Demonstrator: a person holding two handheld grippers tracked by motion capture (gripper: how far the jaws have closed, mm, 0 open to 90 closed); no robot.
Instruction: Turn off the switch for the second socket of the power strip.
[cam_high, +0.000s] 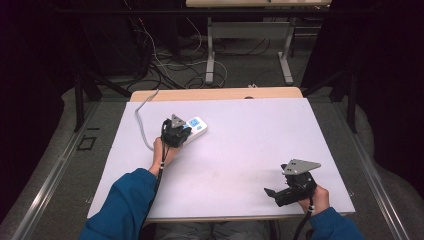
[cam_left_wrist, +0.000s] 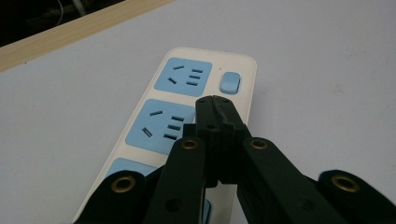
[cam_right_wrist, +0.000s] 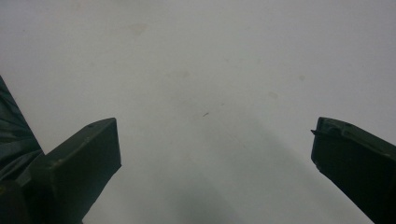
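Observation:
A white power strip (cam_left_wrist: 243, 74) with light blue sockets and a blue switch (cam_left_wrist: 230, 82) lies on the white board. In the high view the power strip (cam_high: 197, 126) sits left of the board's middle, its grey cable (cam_high: 141, 125) running to the far left. My left gripper (cam_left_wrist: 215, 105) is shut, jaws pressed together with nothing between them, tips just over the strip beside the switch. From above, the left gripper (cam_high: 181, 134) covers the strip's near end. My right gripper (cam_right_wrist: 215, 144) is open over bare board, and the high view places the right gripper (cam_high: 274, 194) near the front right edge.
The white board (cam_high: 240, 150) covers a wooden table (cam_high: 215, 94). Beyond the far edge lie tangled cables (cam_high: 170, 65) on the floor and the legs of another table (cam_high: 212, 55). A blue sleeve (cam_high: 125, 205) enters at the bottom left.

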